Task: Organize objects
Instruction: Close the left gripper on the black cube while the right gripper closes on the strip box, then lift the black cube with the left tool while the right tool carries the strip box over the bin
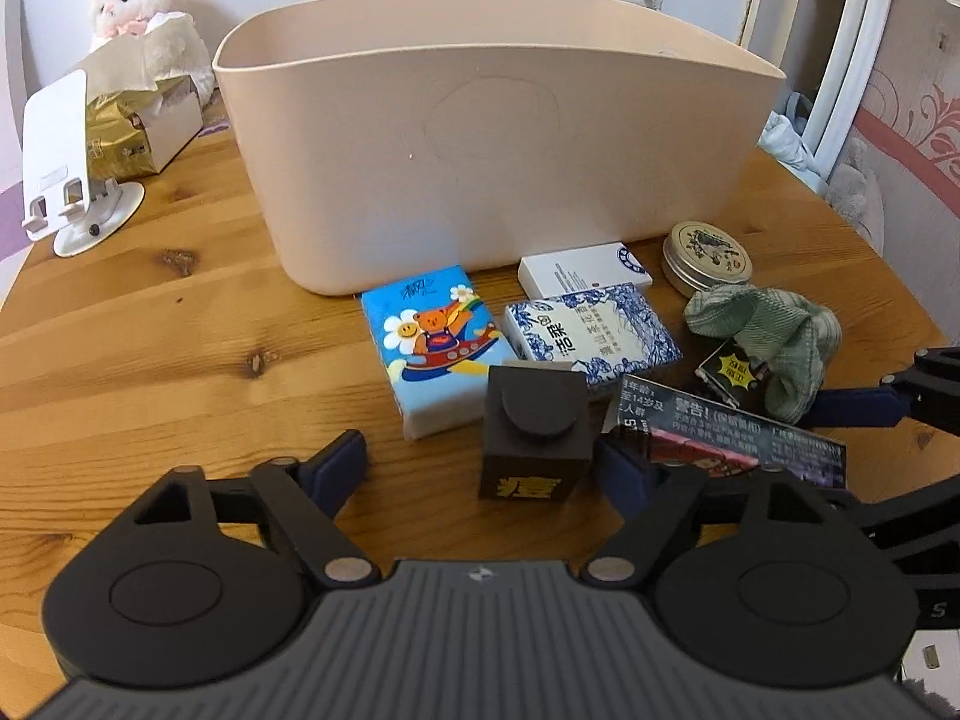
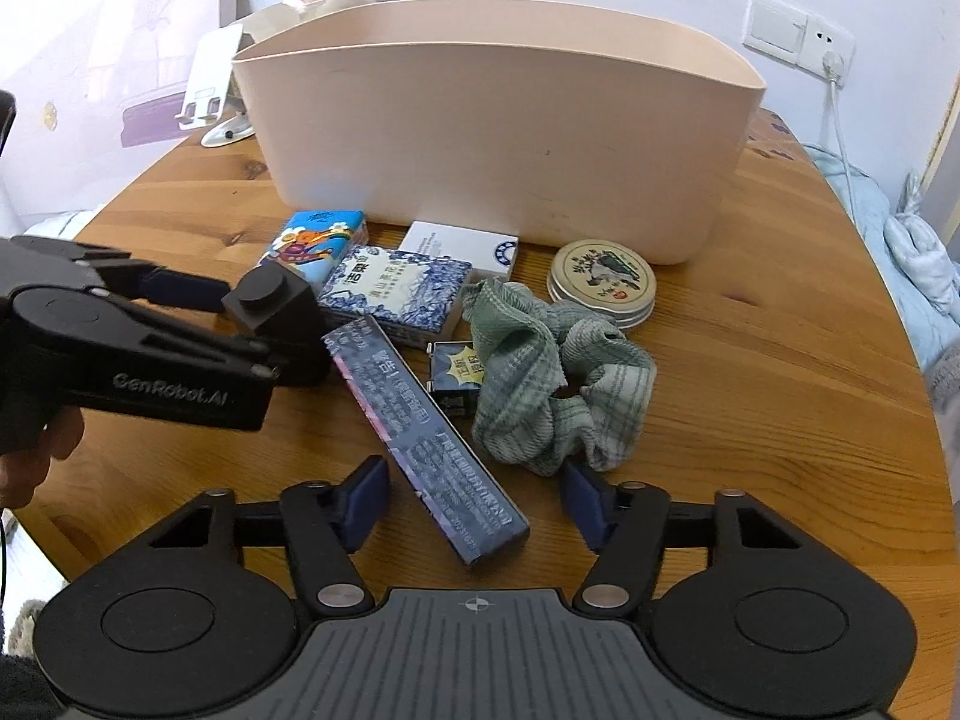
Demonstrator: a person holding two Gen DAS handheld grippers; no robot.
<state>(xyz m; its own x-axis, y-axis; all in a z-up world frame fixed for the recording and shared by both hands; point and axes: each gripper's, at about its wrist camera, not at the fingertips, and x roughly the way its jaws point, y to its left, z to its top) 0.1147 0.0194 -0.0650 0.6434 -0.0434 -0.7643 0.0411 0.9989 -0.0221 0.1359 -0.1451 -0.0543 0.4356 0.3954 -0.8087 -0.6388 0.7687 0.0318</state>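
Observation:
A beige bin (image 1: 492, 138) stands on the wooden table (image 1: 180, 348). In front of it lie a blue cartoon tissue pack (image 1: 435, 348), a blue-white tissue pack (image 1: 591, 330), a white box (image 1: 582, 270), a round tin (image 1: 707, 255), a green checked cloth (image 1: 774, 330), a small black pack (image 1: 729, 375) and a long dark box (image 1: 732, 438). A black square bottle (image 1: 531, 432) stands between the fingers of my open left gripper (image 1: 486, 468). My right gripper (image 2: 474, 501) is open around the near end of the long dark box (image 2: 420, 432), beside the cloth (image 2: 552, 372).
A white phone stand (image 1: 63, 162), a gold tissue box (image 1: 141, 126) and a plush lamb (image 1: 147, 0) sit at the back left. The table edge curves away on the right. The left gripper (image 2: 204, 312) shows in the right wrist view beside the bottle (image 2: 276, 318).

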